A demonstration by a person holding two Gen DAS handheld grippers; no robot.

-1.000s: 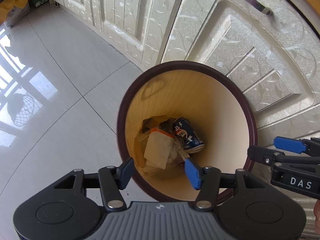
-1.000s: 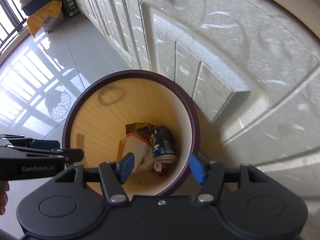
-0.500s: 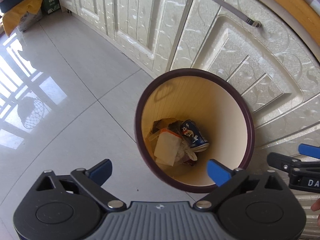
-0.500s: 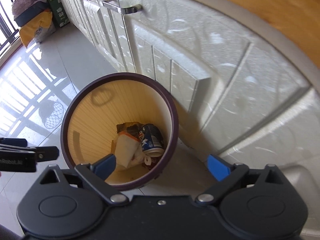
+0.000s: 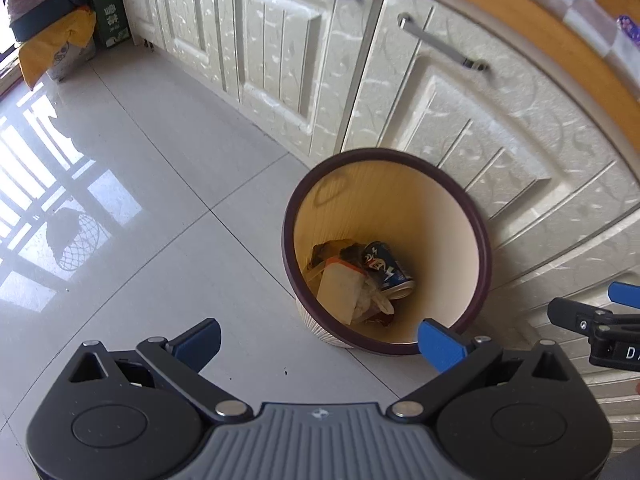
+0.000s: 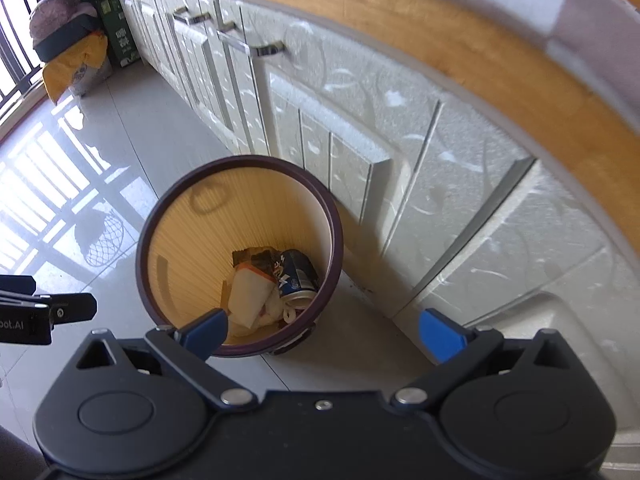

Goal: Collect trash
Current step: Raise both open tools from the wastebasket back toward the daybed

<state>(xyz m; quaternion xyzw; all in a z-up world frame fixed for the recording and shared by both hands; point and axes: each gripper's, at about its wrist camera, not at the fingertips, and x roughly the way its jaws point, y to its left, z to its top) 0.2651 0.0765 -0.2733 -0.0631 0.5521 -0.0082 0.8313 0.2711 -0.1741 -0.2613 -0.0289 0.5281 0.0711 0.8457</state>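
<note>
A round waste bin with a dark purple rim (image 5: 286, 248) (image 6: 141, 256) stands on the tiled floor against the cabinets. Inside lie a blue drink can (image 5: 386, 270) (image 6: 296, 276), a pale paper wrapper (image 5: 340, 290) (image 6: 250, 294) and other scraps. My left gripper (image 5: 320, 342) is open and empty, held high above the near side of the bin. My right gripper (image 6: 324, 332) is open and empty, above the bin's right side. Each gripper shows at the edge of the other's view, the right one (image 5: 592, 320) and the left one (image 6: 36, 312).
Cream cabinet doors with metal handles (image 5: 440, 44) (image 6: 248, 46) run behind the bin under a wooden counter edge (image 6: 460, 36). A yellow bag (image 5: 52, 48) and a green box (image 5: 108, 20) stand at the far end of the glossy floor (image 5: 140, 200).
Both grippers have opened wide and risen away from the bin, which now looks smaller and lower in both views. More of the cabinets and counter shows.
</note>
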